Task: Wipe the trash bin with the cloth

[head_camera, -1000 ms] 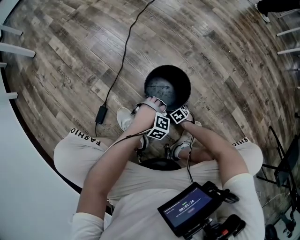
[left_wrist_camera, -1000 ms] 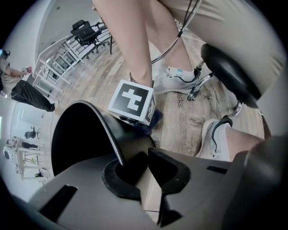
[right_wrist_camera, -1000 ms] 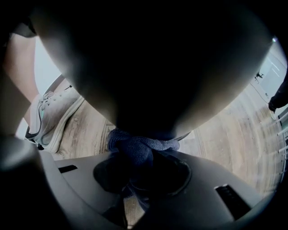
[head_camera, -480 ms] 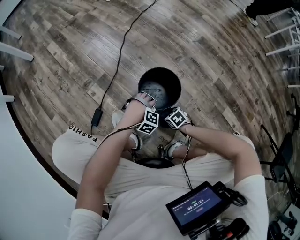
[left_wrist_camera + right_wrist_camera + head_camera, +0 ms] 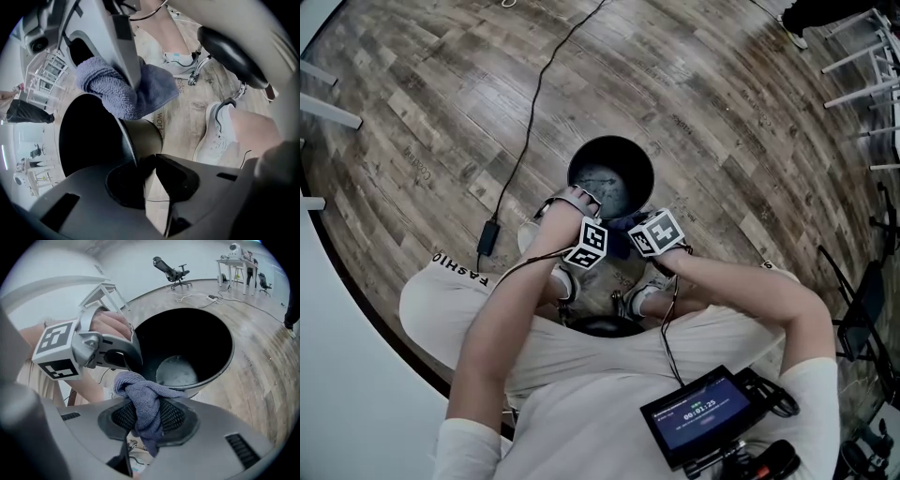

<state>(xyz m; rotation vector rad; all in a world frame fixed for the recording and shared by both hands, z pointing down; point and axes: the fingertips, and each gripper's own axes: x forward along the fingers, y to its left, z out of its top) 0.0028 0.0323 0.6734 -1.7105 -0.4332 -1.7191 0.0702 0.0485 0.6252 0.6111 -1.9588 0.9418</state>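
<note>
Centre frame in the head view, a person bends over a black bin point(image 5: 649, 167) standing on the wood floor point(image 5: 722, 112), tongs in each hand. The left tongs point(image 5: 150, 161) have just been closing and now pinch the bin's near rim, the thin black wall running down between the two pads. The right tongs point(image 5: 143, 416) are clamped on a blue-grey cloth point(image 5: 147, 397), which bunches above the pads and hangs in a tail below them.

From the right gripper view the cloth sits in the lower middle, in front of the bin's near rim and outside its mouth, with the left tongs gripping the rim just to its upper left. In the left gripper view the cloth fills the upper left centre, right over the rim's edge; whether it touches the bin cannot be told.

White shoes point(image 5: 220, 131) stand at the right of that view. A black cable point(image 5: 534, 103) trails from the top of the head view to the lower left.
</note>
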